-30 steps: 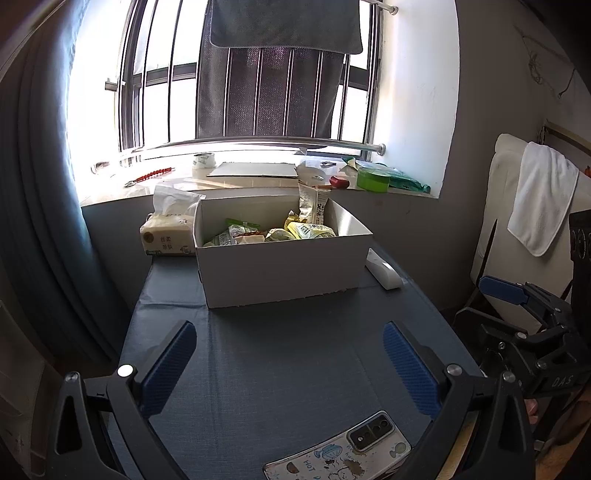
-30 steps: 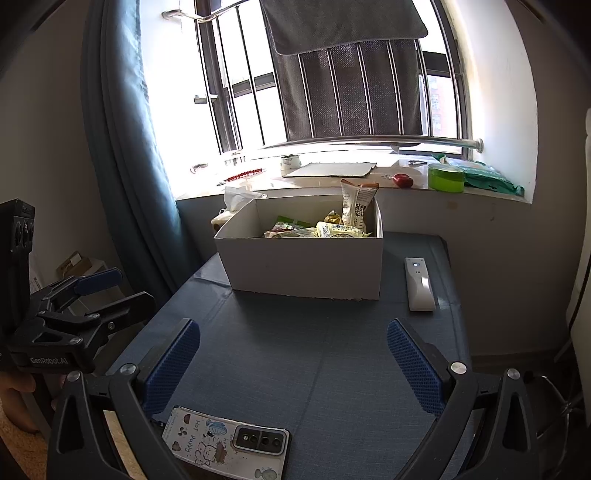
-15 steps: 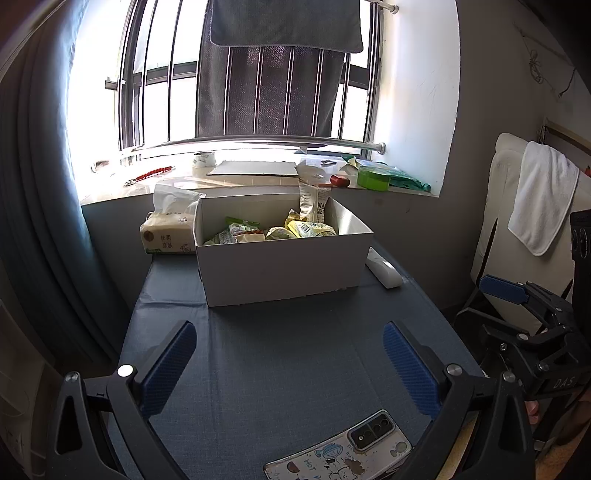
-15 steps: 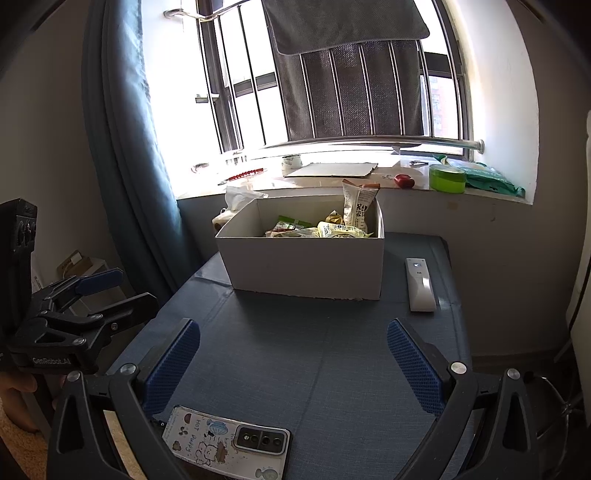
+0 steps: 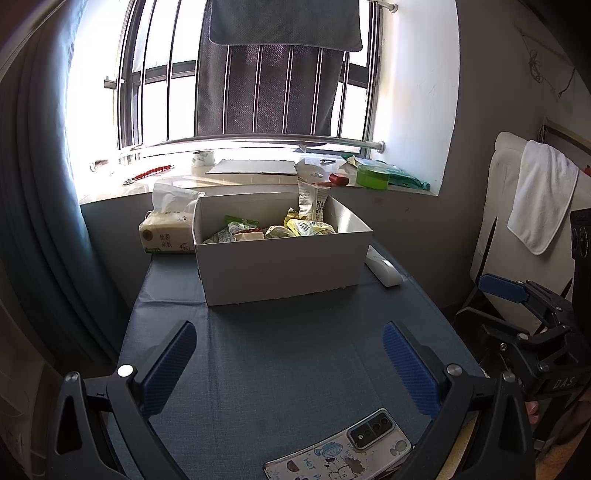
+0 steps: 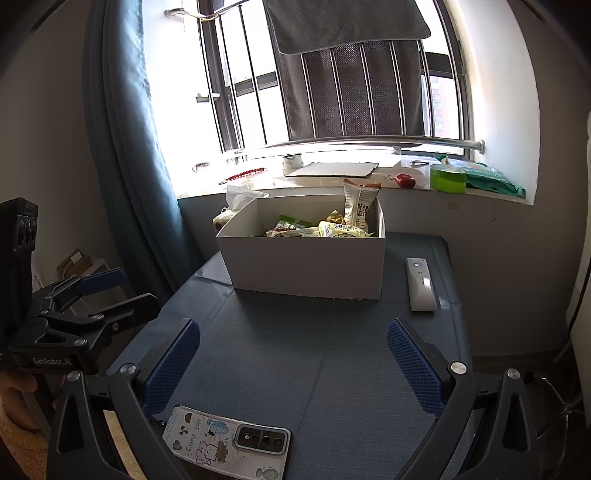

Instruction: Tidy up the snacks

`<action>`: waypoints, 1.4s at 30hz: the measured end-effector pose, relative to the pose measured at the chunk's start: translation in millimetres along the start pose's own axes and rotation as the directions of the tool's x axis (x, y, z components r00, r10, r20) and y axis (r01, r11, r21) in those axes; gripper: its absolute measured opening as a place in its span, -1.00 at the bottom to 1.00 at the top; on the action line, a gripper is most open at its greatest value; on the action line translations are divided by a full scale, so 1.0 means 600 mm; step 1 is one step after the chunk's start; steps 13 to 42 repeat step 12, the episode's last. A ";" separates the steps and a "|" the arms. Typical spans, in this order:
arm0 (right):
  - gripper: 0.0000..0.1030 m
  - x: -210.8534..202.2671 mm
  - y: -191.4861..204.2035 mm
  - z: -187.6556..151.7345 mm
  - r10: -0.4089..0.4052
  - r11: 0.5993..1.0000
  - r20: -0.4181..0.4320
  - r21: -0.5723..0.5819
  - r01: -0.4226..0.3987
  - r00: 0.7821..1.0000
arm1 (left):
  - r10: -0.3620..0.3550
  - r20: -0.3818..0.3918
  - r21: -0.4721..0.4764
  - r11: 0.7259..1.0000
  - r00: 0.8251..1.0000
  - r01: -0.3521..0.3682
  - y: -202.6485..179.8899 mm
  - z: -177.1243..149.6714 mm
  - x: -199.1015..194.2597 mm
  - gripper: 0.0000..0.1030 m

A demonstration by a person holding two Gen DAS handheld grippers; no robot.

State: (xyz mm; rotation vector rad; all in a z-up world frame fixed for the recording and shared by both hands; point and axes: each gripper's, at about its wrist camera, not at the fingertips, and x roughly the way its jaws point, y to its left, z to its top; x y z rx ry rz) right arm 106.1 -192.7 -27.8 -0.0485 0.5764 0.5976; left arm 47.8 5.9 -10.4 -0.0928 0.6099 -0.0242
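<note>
The fingers [image 5: 168, 369] of the left gripper [image 5: 288, 365] are spread wide apart and hold nothing. The fingers [image 6: 415, 369] of the right gripper [image 6: 293, 367] are spread wide too, and they are empty as well. Both grippers hang low over the near end of the desk [image 5: 295, 350], well apart from the box.

The desk has a dark blue cloth top. A blue curtain [image 6: 129, 166] hangs at the left of the bright window. A dark towel [image 5: 284, 22] hangs over the window bars. A white towel [image 5: 541, 199] is draped over a pale chair at the right in the left wrist view.

A white cardboard box [image 5: 280, 266] sits at the far end of the desk, under the window sill. The snacks [image 5: 273, 229] are inside it, in a loose pile of green and yellow packets. One tall snack bag [image 6: 360, 206] stands up at the back right of the box.

A pack of tissues [image 5: 166, 232] is just beside the box on its left. A white remote [image 6: 421, 284] lies flat on the desk to the right of the box. A phone [image 6: 225, 446] in a cartoon case lies camera side up at the near edge of the desk, between the two grippers. A green tub [image 6: 447, 177] and a small red thing [image 6: 404, 181] sit on the sill.
</note>
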 end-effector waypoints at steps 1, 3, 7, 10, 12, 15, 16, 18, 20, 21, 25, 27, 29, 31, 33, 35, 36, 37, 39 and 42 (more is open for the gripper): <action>1.00 0.000 0.000 0.000 0.001 1.000 0.000 0.000 -0.001 1.000 | 0.000 -0.001 0.000 1.000 1.000 0.000 0.000 0.000 0.000 1.00; 1.00 0.000 0.001 -0.001 0.000 1.000 -0.002 0.000 0.000 1.000 | 0.000 0.000 0.000 1.000 1.000 0.000 0.001 0.000 0.000 1.00; 1.00 0.001 0.002 -0.001 0.003 1.000 -0.004 -0.002 -0.003 1.000 | -0.003 0.005 0.006 1.000 1.000 0.003 0.000 -0.001 -0.001 1.00; 1.00 0.000 0.001 -0.002 0.003 1.000 -0.005 -0.004 -0.003 1.000 | -0.004 0.018 0.009 1.000 1.000 0.004 -0.001 -0.001 -0.006 1.00; 1.00 0.000 0.001 -0.002 0.004 1.000 -0.005 -0.004 -0.004 1.000 | -0.018 0.010 0.016 1.000 1.000 0.018 -0.003 -0.001 -0.006 1.00; 1.00 0.000 0.001 -0.002 0.004 1.000 -0.005 -0.004 -0.004 1.000 | -0.018 0.010 0.016 1.000 1.000 0.018 -0.003 -0.001 -0.006 1.00; 1.00 0.000 0.001 -0.002 0.004 1.000 -0.005 -0.004 -0.004 1.000 | -0.018 0.010 0.016 1.000 1.000 0.018 -0.003 -0.001 -0.006 1.00; 1.00 0.000 0.001 -0.002 0.004 1.000 -0.005 -0.004 -0.004 1.000 | -0.018 0.010 0.016 1.000 1.000 0.018 -0.003 -0.001 -0.006 1.00; 1.00 0.000 0.001 -0.002 0.004 1.000 -0.005 -0.004 -0.004 1.000 | -0.018 0.010 0.016 1.000 1.000 0.018 -0.003 -0.001 -0.006 1.00; 1.00 0.000 0.001 -0.002 0.004 1.000 -0.005 -0.004 -0.004 1.000 | -0.018 0.010 0.016 1.000 1.000 0.018 -0.003 -0.001 -0.006 1.00; 1.00 0.000 0.001 -0.002 0.004 1.000 -0.005 -0.004 -0.004 1.000 | -0.018 0.010 0.016 1.000 1.000 0.018 -0.003 -0.001 -0.006 1.00; 1.00 0.000 0.001 -0.002 0.004 1.000 -0.005 -0.004 -0.004 1.000 | -0.018 0.010 0.016 1.000 1.000 0.018 -0.003 -0.001 -0.006 1.00; 1.00 0.000 0.001 -0.002 0.004 1.000 -0.005 -0.004 -0.004 1.000 | -0.018 0.010 0.016 1.000 1.000 0.018 -0.003 -0.001 -0.006 1.00; 1.00 0.000 0.001 -0.002 0.004 1.000 -0.005 -0.004 -0.004 1.000 | -0.018 0.010 0.016 1.000 1.000 0.018 -0.003 -0.001 -0.006 1.00; 1.00 0.000 0.001 -0.002 0.004 1.000 -0.005 -0.004 -0.004 1.000 | -0.018 0.010 0.016 1.000 1.000 0.018 -0.003 -0.001 -0.006 1.00; 1.00 0.000 0.001 -0.002 0.004 1.000 -0.005 -0.004 -0.004 1.000 | -0.018 0.010 0.016 1.000 1.000 0.018 -0.003 -0.001 -0.006 1.00; 1.00 0.000 0.001 -0.002 0.004 1.000 -0.005 -0.004 -0.004 1.000 | -0.018 0.010 0.016 1.000 1.000 0.018 -0.003 -0.001 -0.006 1.00; 1.00 0.000 0.001 -0.002 0.004 1.000 -0.005 -0.004 -0.004 1.000 | -0.018 0.010 0.016 1.000 1.000 0.018 -0.003 -0.001 -0.006 1.00; 1.00 0.000 0.001 -0.002 0.004 1.000 -0.005 -0.004 -0.004 1.000 | -0.018 0.010 0.016 1.000 1.000 0.018 -0.003 -0.001 -0.006 1.00; 1.00 0.000 0.001 -0.002 0.004 1.000 -0.005 -0.004 -0.004 1.000 | -0.018 0.010 0.016 1.000 1.000 0.018 -0.003 -0.001 -0.006 1.00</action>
